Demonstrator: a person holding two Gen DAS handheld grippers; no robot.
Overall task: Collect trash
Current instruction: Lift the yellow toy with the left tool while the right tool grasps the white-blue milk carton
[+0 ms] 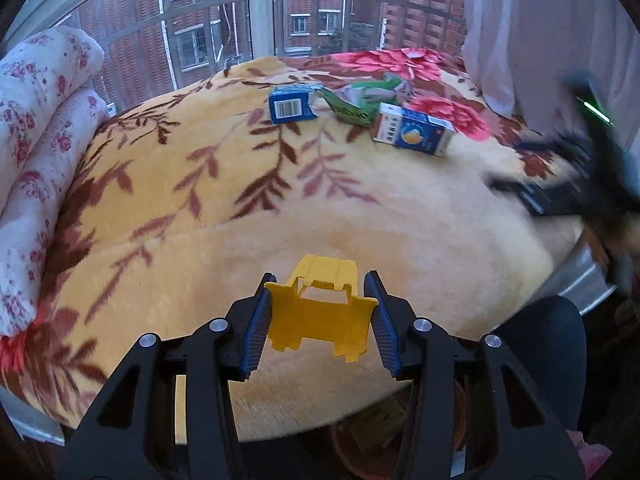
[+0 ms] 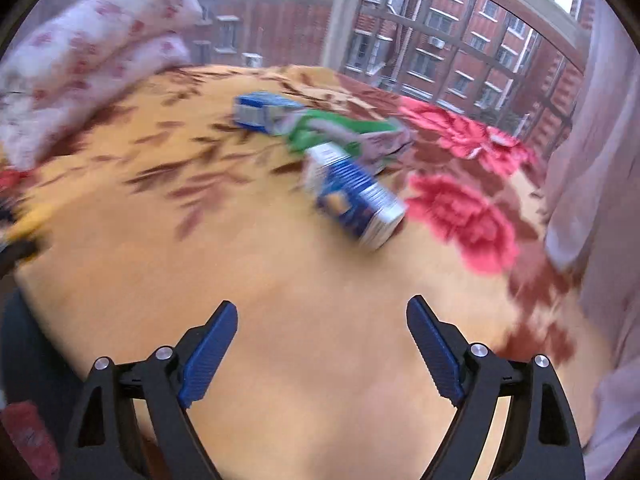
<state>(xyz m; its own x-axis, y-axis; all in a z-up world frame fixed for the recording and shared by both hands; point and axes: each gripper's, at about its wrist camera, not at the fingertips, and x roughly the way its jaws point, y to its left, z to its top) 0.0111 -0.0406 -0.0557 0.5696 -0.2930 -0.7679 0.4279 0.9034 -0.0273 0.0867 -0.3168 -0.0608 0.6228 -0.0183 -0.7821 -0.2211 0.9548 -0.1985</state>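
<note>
My left gripper (image 1: 319, 308) is shut on a yellow torn carton piece (image 1: 320, 316), held above the near edge of a floral blanket (image 1: 208, 240). Farther back on the blanket lie a blue box (image 1: 290, 105), a green wrapper (image 1: 356, 104) and a blue-and-white carton (image 1: 414, 130). My right gripper (image 2: 322, 344) stands open with nothing between its fingers, over bare blanket (image 2: 280, 280). Ahead of it lie the blue-and-white carton (image 2: 356, 200), the green wrapper (image 2: 332, 128) and the blue box (image 2: 260, 114). The right gripper shows as a dark blur (image 1: 568, 176) at the right of the left wrist view.
A rolled flowered quilt (image 1: 40, 128) lies along the blanket's left side. A pale curtain (image 1: 532, 32) hangs at the right, with a window (image 1: 224, 20) behind the bed. A dark trouser leg (image 1: 548, 356) and an orange bin rim (image 1: 348, 456) show below the bed edge.
</note>
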